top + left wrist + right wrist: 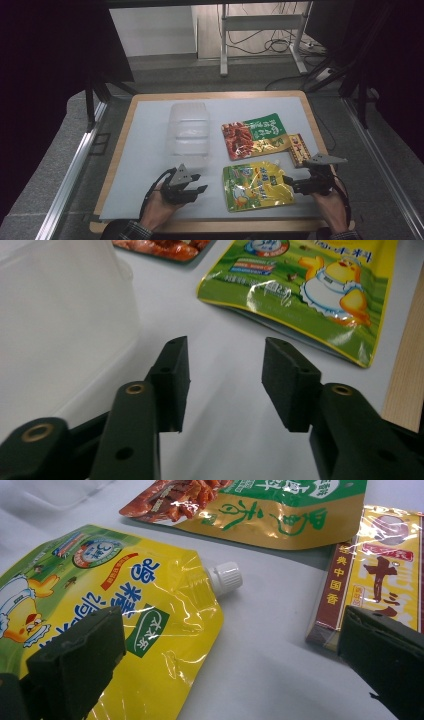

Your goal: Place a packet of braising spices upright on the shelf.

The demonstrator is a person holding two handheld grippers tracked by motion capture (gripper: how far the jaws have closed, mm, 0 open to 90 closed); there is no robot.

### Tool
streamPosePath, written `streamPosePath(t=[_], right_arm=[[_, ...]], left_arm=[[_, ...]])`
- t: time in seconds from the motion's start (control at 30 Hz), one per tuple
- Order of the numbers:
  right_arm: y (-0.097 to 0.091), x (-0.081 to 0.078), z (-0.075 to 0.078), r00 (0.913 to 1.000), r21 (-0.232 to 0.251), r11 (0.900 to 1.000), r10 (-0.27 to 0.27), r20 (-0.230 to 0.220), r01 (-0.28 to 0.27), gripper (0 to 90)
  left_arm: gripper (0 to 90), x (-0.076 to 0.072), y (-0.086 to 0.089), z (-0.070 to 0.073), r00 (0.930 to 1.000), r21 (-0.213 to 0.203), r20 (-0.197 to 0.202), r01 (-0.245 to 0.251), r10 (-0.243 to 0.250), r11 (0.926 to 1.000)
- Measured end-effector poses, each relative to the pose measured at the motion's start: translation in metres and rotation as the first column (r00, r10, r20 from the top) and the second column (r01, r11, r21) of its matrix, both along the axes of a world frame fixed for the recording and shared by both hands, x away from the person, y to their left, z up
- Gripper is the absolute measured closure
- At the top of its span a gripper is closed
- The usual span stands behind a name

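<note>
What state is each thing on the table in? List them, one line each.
Clear plastic container: lidless, empty.
Yellow spout pouch: lying flat, white cap on.
Green snack packet: lying flat, sealed.
Yellow-red box: lying flat, wrapped.
Left gripper: open, holding nothing.
Right gripper: open, above the pouch's edge.

High view dim, dark at both sides; white table mat [150,150] evenly lit from above, shadows soft. Glare streaks on the yellow pouch [165,630] foil. Left gripper view: near jaws soft, clear container [60,315] blurred.
</note>
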State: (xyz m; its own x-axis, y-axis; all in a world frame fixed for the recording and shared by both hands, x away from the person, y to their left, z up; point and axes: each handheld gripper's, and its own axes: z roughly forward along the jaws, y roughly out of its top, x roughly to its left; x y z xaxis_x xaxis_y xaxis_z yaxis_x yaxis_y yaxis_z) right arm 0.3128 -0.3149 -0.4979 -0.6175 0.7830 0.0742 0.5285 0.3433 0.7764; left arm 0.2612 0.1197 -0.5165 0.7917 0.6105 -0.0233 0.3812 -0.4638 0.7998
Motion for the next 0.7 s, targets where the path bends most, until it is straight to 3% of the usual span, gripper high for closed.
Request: streamPosePath(t=[0.27, 0.43, 0.53, 0.7], right_arm=[[0.001, 0.001, -0.001, 1.0, -0.009, 0.9999, 0.005, -0.008, -0.005, 0.0], [0.001, 0.001, -0.002, 0.9999, -0.018, 0.9998, 0.007, -0.012, -0.008, 0.0], [0.001, 0.001, -0.002, 0.9999, -0.019, 0.9998, 0.009, -0.014, -0.009, 0.0], [0.001, 0.001, -0.002, 0.9999, -0.019, 0.9997, 0.011, -0.013, -0.011, 0.0]], left_arm=[[64.2, 0.004, -0.009, -0.001, 0.9993, -0.023, -0.008, 0.036, -0.036, 0.9991], [82.8, 0.007, -0.016, -0.003, 0.9972, 0.001, -0.016, 0.073, -0.073, 0.9974], [89.6, 0.008, -0.019, -0.004, 0.9967, -0.002, -0.02, 0.079, -0.079, 0.9969], [90.0, 0.009, -0.023, -0.003, 0.9963, 0.0, -0.01, 0.085, -0.085, 0.9963]])
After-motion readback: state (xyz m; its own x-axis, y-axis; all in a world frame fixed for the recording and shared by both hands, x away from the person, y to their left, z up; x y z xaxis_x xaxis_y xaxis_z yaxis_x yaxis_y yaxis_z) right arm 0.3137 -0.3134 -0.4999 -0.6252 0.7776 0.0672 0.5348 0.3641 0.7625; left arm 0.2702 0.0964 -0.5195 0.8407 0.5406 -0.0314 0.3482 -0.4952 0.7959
